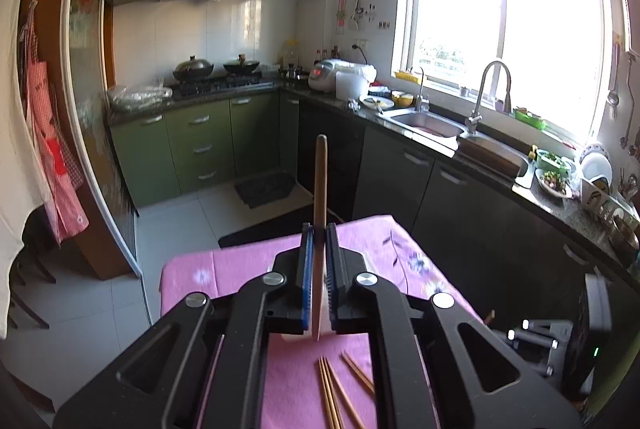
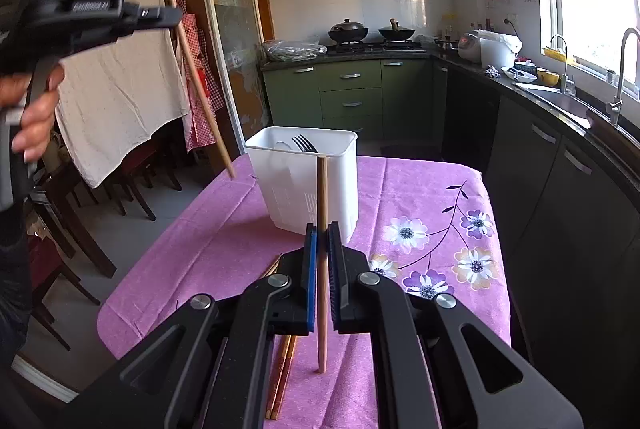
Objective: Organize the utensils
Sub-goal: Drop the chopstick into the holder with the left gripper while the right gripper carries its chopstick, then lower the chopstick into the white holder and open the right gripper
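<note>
My left gripper (image 1: 319, 229) is shut on a wooden chopstick (image 1: 321, 185) that sticks up past its fingertips. From the right wrist view the left gripper (image 2: 174, 17) hangs high at the upper left, held by a hand (image 2: 34, 117), its chopstick (image 2: 198, 81) slanting down toward the table's far left corner. My right gripper (image 2: 322, 229) is shut on another chopstick (image 2: 322, 309), upright, just in front of a white utensil holder (image 2: 332, 181) with a fork (image 2: 304, 145) in it. Several loose chopsticks (image 1: 332, 393) (image 2: 282, 369) lie on the pink cloth below the grippers.
The table (image 2: 208, 229) wears a pink flowered cloth. To the right runs a dark counter with a sink (image 2: 560, 97) and tap. Dark chairs (image 2: 132, 185) and a draped white cloth (image 2: 116, 69) stand to the left. Green cabinets and a stove (image 2: 372, 45) are at the back.
</note>
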The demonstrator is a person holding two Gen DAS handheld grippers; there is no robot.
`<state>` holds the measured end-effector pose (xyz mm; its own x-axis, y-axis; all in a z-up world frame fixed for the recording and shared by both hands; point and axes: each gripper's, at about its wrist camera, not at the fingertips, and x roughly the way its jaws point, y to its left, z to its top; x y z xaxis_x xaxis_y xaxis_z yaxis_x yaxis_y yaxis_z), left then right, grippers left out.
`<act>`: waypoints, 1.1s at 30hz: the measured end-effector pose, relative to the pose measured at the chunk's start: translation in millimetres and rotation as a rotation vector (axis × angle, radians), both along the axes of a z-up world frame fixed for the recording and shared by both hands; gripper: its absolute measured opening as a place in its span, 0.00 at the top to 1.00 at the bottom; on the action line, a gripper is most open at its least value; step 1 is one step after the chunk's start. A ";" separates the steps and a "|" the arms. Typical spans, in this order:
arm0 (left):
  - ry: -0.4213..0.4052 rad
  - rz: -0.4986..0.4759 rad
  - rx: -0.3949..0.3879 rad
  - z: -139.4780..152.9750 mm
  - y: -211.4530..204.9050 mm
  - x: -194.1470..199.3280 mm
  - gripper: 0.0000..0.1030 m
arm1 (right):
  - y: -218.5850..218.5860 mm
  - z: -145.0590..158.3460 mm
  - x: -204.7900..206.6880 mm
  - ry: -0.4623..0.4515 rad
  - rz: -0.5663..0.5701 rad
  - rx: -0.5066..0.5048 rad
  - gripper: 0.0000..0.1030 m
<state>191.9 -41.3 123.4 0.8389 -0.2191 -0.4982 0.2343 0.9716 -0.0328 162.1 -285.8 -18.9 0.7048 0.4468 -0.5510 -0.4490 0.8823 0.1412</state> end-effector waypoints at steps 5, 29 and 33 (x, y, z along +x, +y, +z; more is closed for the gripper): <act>-0.034 0.044 0.022 13.6 -8.9 31.9 0.94 | -5.6 -2.3 3.2 0.006 -0.004 0.007 0.94; 0.101 0.086 0.049 -77.7 9.3 66.8 0.71 | 8.2 77.8 42.9 -0.085 0.031 0.060 0.94; 0.041 0.078 0.042 -66.2 14.3 35.3 0.65 | 14.8 119.1 64.8 -0.162 0.001 0.094 0.94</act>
